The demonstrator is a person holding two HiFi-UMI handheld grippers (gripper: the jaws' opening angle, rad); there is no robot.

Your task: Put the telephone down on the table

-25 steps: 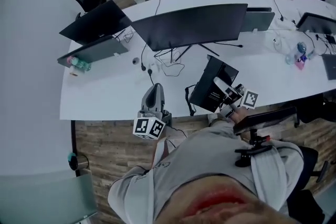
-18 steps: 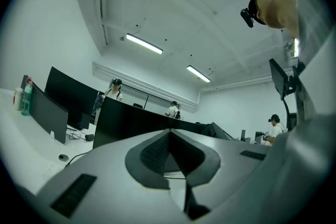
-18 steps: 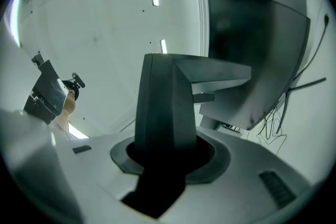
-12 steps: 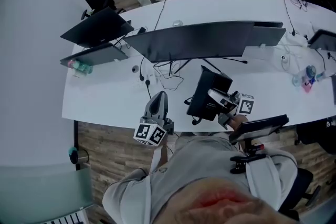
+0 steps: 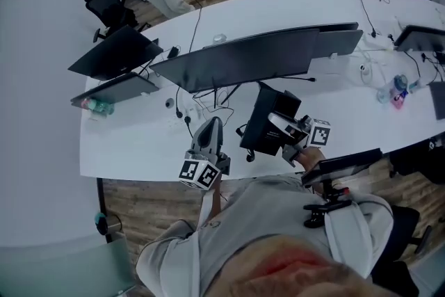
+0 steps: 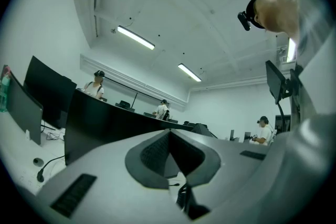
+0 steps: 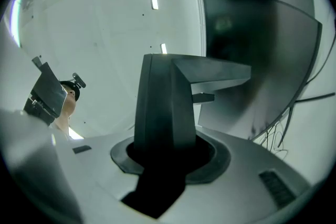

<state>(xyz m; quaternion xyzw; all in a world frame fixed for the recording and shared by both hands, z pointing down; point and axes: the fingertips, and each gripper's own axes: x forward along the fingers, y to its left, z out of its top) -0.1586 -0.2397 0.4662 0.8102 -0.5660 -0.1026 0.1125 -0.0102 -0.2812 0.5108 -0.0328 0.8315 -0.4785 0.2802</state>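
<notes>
The black desk telephone (image 5: 268,123) hangs tilted just above the white table (image 5: 139,142), near its front edge, with its coiled cord (image 5: 248,154) dangling below. My right gripper (image 5: 284,127) is shut on it from the right. In the right gripper view the telephone's dark body (image 7: 165,107) fills the gap between the jaws of the right gripper (image 7: 168,152). My left gripper (image 5: 211,126) hovers over the front edge to the telephone's left. Its jaws are shut with nothing between them, and in the left gripper view the left gripper (image 6: 169,136) points at the monitors.
A wide curved monitor (image 5: 243,59) stands right behind the telephone, with loose cables (image 5: 208,102) under it. Two smaller screens (image 5: 111,52) and a bottle (image 5: 97,106) are at the left. Small items (image 5: 396,88) lie at the right. A chair armrest (image 5: 341,165) is beside me.
My right gripper has carried the telephone a little farther over the table toward the curved monitor. The left gripper has hardly moved.
</notes>
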